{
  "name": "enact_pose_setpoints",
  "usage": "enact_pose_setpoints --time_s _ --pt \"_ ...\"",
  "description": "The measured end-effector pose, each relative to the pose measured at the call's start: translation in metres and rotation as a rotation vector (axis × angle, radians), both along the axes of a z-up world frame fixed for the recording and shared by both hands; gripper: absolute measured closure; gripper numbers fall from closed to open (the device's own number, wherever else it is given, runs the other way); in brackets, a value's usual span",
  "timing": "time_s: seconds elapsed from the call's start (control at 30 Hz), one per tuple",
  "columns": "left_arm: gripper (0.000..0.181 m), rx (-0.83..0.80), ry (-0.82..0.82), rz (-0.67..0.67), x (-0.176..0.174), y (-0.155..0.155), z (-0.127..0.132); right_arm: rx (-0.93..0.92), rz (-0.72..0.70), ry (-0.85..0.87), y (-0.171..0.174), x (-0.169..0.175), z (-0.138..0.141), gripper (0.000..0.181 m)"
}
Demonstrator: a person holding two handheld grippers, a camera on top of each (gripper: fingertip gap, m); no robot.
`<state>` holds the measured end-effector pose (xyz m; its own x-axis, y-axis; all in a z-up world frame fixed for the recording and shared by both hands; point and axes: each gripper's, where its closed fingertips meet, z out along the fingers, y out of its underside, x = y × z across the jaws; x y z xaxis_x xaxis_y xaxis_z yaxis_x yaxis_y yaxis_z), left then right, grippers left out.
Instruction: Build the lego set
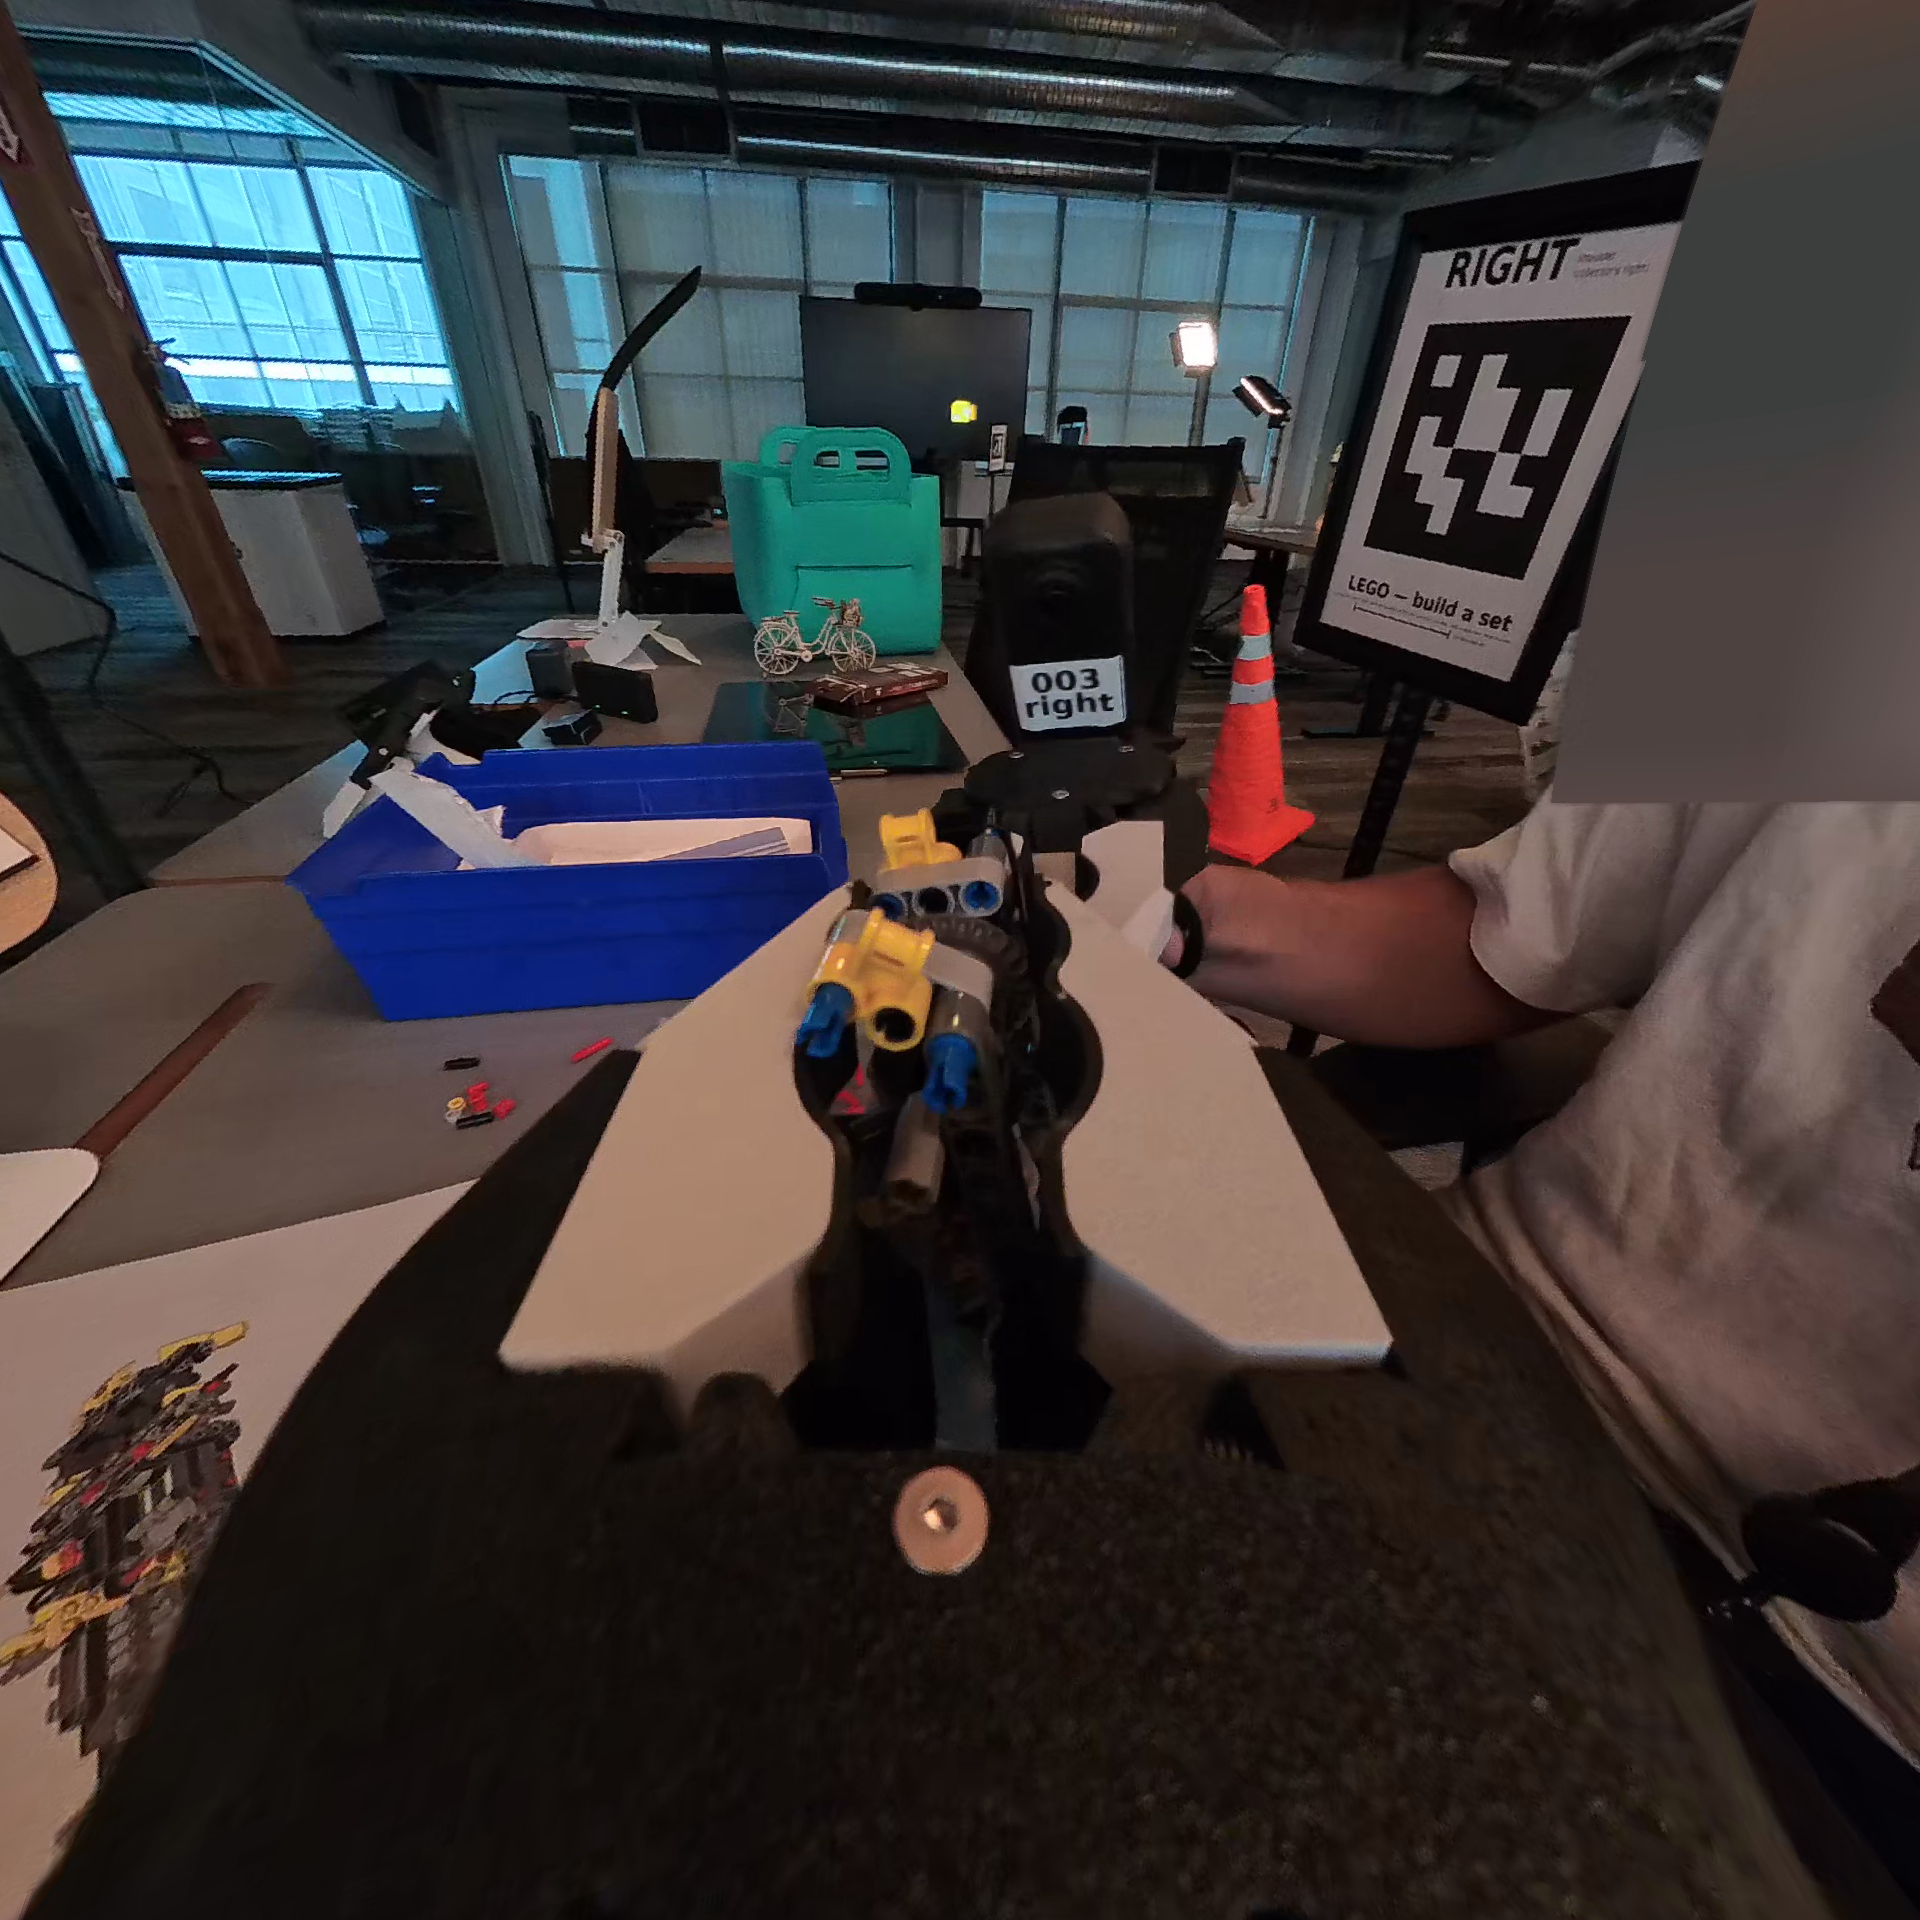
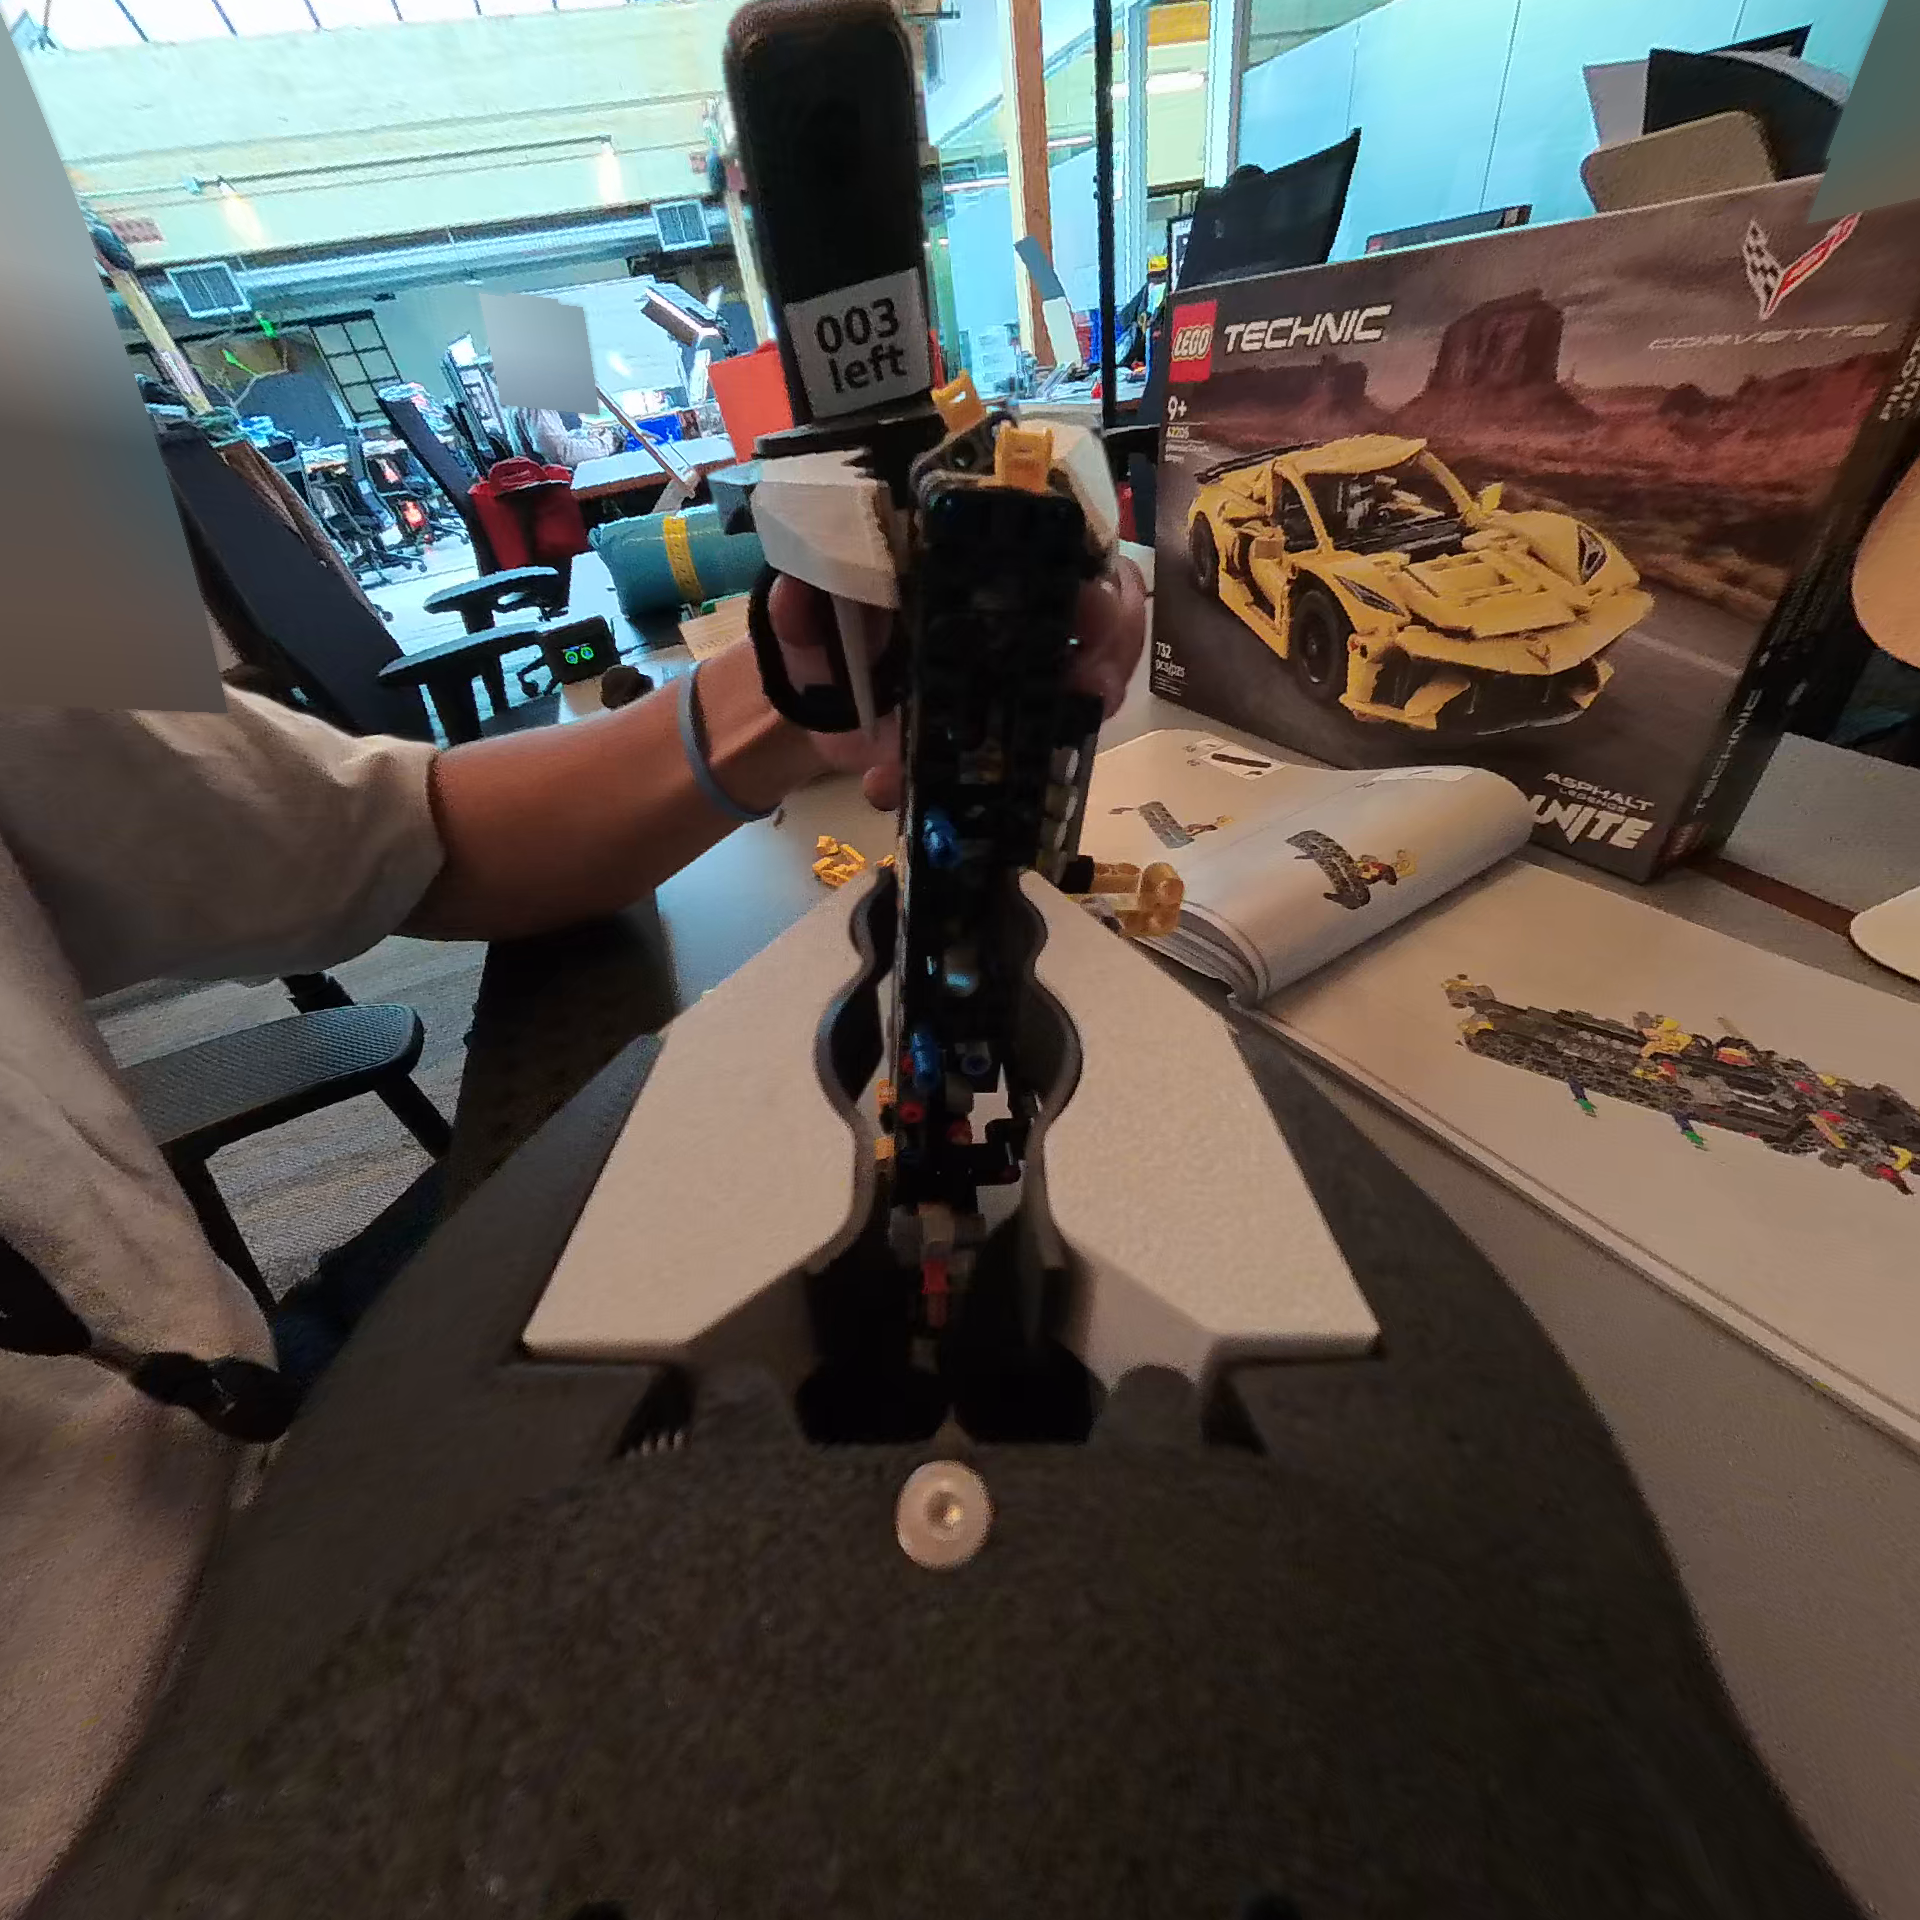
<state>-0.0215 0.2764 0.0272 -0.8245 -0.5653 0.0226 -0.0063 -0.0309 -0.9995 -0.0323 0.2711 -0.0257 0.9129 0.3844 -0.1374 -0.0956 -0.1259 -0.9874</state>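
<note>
Both grippers are on the same piece here: the long black lego assembly (image 2: 992, 748) runs up the centre of the right wrist view, held clear above the table (image 2: 1766, 1351). The right gripper (image 2: 961, 935) has its white fingers (image 2: 748, 1122) clamped on the near end, and at the far end, centre top of the frame, the left gripper (image 2: 935, 520) grips the other end with a hand (image 2: 821, 665) wrapped around its handle.

Over in the left wrist view the assembly (image 1: 914, 997) sits dead centre, yellow connectors and blue pins poking toward the camera, with the left gripper (image 1: 940, 935) closed tight on it. Just beyond, the right gripper (image 1: 1049, 883) meets it from the far side.

Lower right of the right wrist view lies the open instruction booklet (image 2: 1455, 935), flat on the table, and behind it at upper right stands the set's box (image 2: 1507, 499) with a yellow car pictured. In the left wrist view, a blue bin (image 1: 582, 894) sits at centre left, with a few small loose pieces (image 1: 478, 1107) on the table below it and an orange cone (image 1: 1252, 727) at right.
</note>
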Motion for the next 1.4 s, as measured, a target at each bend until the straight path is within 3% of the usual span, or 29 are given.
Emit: enact_pose_setpoints --time_s 0.17,0.27,0.5,0.67,0.77,0.97,1.4 --pt "0.139 0.124 0.022 0.134 -0.005 0.006 -0.034 -0.030 -0.012 -0.001 0.003 -0.002 -0.007 0.160" --pt "0.139 0.108 -0.005 0.240 -0.010 0.019 -0.035 -0.033 -0.046 0.019 0.009 -0.007 -0.011 0.160" --pt "0.140 0.122 0.053 0.371 -0.013 0.032 -0.040 -0.027 -0.354 -0.099 0.022 -0.018 -0.018 0.140" --pt "0.141 0.116 0.104 0.445 -0.010 0.032 -0.040 -0.015 -0.571 -0.259 0.030 -0.014 -0.010 0.140" --pt "0.142 0.125 0.136 0.489 -0.008 0.031 -0.041 -0.018 -0.632 -0.307 0.034 -0.010 -0.009 0.148" --pt "0.143 0.128 0.172 0.579 -0.004 0.033 -0.042 -0.038 -0.694 -0.249 0.036 -0.004 -0.010 0.150" --pt "0.143 0.125 0.134 0.576 -0.006 0.028 -0.039 -0.039 -0.687 -0.257 0.033 -0.006 -0.008 0.155"
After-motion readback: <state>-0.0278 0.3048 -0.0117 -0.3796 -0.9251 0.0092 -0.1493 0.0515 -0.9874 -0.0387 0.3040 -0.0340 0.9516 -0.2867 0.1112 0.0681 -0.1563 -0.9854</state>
